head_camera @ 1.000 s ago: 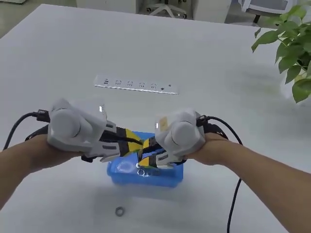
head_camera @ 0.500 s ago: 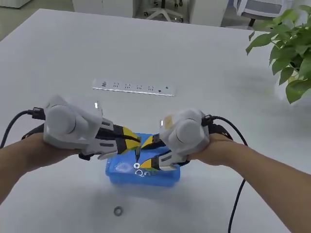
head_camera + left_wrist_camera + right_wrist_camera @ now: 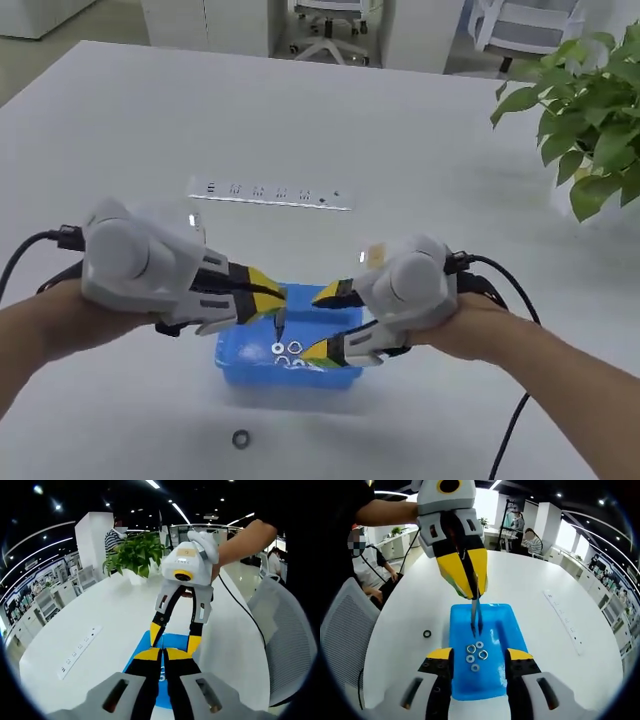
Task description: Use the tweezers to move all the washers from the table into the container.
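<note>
My left gripper (image 3: 272, 300) is shut on thin metal tweezers (image 3: 279, 322) that point down into the blue container (image 3: 290, 375). The right gripper view has the tweezers (image 3: 475, 615) hanging from the left gripper (image 3: 472, 592), their tips just above the container (image 3: 495, 625). Several washers (image 3: 475, 655) lie on its floor, and one dark washer (image 3: 427, 633) lies on the table beside it, in front of the container in the head view (image 3: 240, 438). My right gripper (image 3: 320, 322) stands open over the container's right side, its jaws apart and holding nothing (image 3: 479, 656).
A white power strip (image 3: 270, 193) lies on the white table behind the container. A green potted plant (image 3: 590, 120) stands at the far right. Office chairs stand beyond the table's far edge. Cables trail from both grippers.
My right gripper has drawn back to the right, away from the tweezers. The left gripper has stayed over the container with the tweezers. The head camera has shifted a little.
</note>
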{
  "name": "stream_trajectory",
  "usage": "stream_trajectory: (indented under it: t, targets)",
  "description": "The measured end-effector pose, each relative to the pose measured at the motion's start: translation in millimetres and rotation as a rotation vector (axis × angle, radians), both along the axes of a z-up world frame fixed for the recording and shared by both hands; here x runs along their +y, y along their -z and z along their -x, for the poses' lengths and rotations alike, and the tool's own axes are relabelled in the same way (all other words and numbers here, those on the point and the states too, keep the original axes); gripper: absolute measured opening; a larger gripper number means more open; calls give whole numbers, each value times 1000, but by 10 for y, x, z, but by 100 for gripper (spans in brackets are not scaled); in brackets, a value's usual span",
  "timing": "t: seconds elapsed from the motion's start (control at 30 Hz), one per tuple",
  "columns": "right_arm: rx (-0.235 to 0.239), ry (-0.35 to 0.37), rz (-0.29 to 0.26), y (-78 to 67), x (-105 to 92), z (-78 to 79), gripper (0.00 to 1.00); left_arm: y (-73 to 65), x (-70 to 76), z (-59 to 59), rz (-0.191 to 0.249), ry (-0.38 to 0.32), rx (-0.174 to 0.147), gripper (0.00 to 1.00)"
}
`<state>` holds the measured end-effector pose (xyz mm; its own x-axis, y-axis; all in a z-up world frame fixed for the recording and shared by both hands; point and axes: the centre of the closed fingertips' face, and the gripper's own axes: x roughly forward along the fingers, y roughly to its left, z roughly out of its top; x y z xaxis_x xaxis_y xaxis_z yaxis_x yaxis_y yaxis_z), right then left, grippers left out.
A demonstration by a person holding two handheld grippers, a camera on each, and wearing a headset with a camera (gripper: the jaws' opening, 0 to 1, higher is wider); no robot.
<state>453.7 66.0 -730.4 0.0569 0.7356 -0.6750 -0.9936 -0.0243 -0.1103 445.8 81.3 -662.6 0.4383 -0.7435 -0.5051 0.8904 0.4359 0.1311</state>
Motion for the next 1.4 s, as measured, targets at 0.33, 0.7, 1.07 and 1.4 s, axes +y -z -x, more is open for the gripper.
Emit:
stream_trajectory:
  t: [0.33, 0.7, 1.07, 1.4]
  targets:
    - [3, 91, -27, -89, -185, 105, 54, -114, -22, 166, -2, 0, -3, 6]
    - [-8, 173, -49, -131, -368, 205, 70, -204, -19, 339, -2, -11, -5, 6]
    - [8, 249, -69, -125, -502, 304, 85, -190, 3, 528, -3, -14, 5, 6]
    - [23, 289, -68, -102, -599, 422, 94, -156, 41, 659, -2, -24, 10, 6]
